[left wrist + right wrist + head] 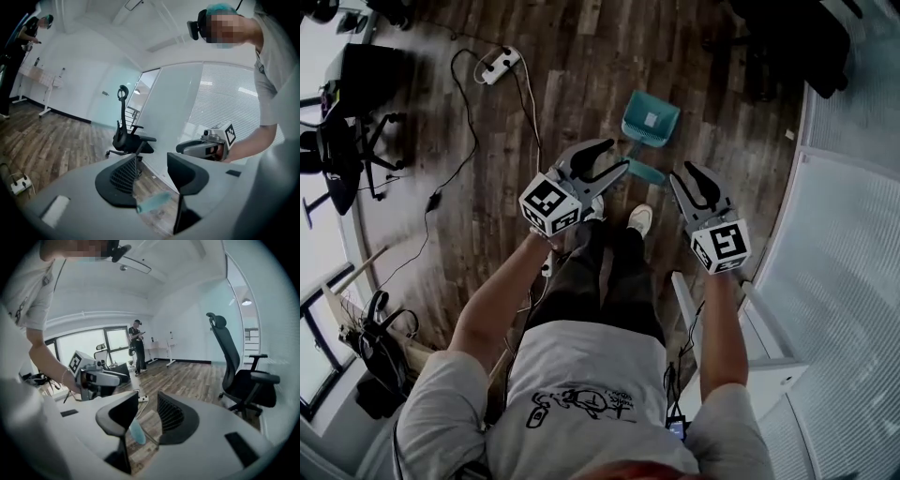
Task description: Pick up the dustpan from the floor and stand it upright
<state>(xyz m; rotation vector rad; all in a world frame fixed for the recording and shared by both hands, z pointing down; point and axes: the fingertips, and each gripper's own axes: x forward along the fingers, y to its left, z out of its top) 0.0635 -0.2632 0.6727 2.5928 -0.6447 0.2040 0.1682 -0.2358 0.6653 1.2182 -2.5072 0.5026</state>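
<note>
Dustpan [650, 122] on floor [562, 94] beyond left gripper [615, 157] and right gripper [682, 173], jaws apart.

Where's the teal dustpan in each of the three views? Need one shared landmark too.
Head view: dustpan at upper centre, lying flat.
Left gripper view: low centre, a teal blur seen through the gap between the jaws.
Right gripper view: low, left of centre, again through the gap.
Shared landmark: white power strip.

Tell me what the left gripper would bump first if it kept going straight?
Probably the teal plastic dustpan on the wooden floor. It shows between the left gripper's open jaws, though depth is unclear.
</note>
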